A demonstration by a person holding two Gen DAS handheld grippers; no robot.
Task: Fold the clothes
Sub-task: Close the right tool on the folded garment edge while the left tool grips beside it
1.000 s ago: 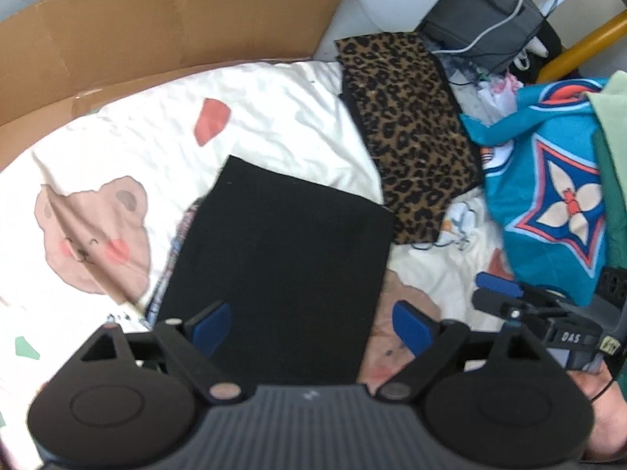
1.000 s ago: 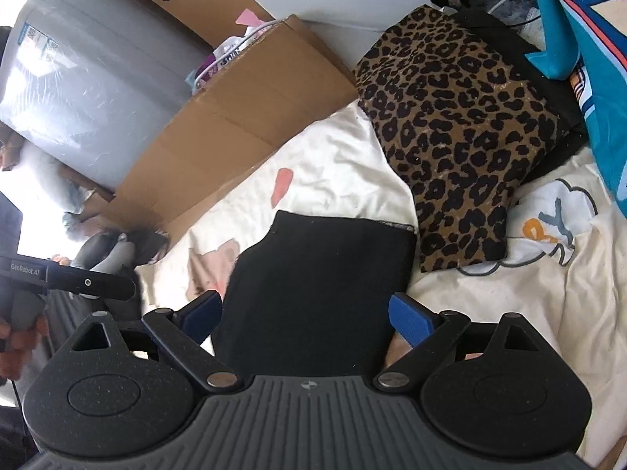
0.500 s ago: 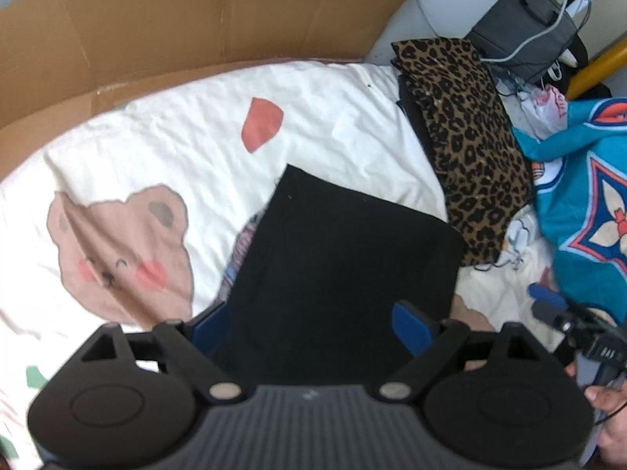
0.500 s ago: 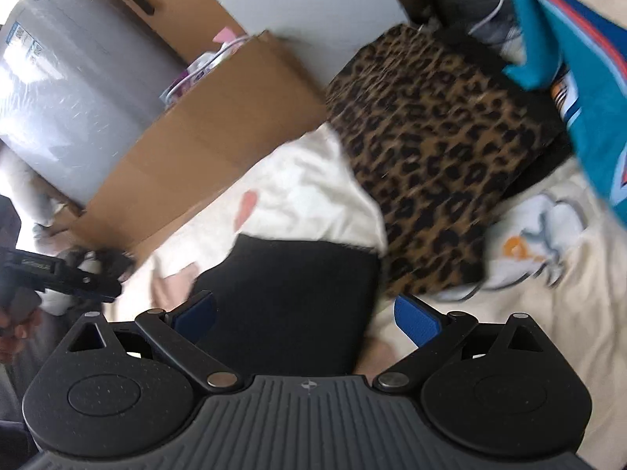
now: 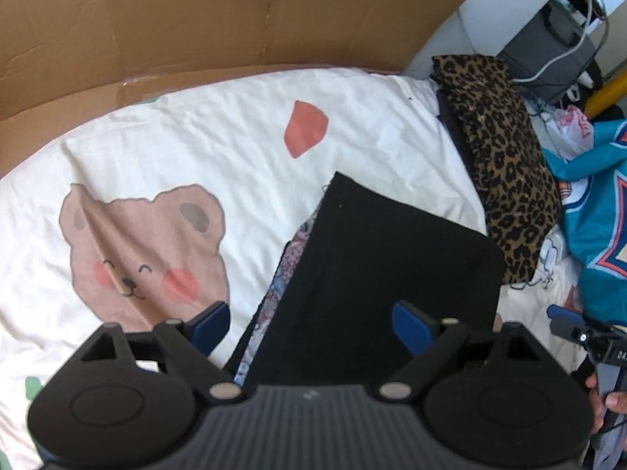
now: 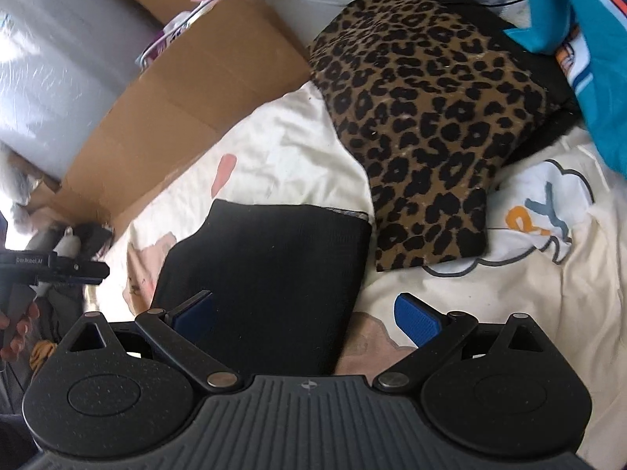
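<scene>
Hovering wide apart, both grippers' fingers (image 5: 411, 323) (image 6: 417, 319) hold nothing above the black garment (image 5: 376, 270).

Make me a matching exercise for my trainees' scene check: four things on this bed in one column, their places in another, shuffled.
Things:
1. black garment
2. leopard garment
3. teal garment
4. cardboard

Places:
A. standing along the bed's far edge
B. far right in the left wrist view, beyond the leopard print
C. folded flat just ahead of both open grippers
D. folded, right of the black one

Pairs: 1-C, 2-D, 3-B, 4-A
</scene>
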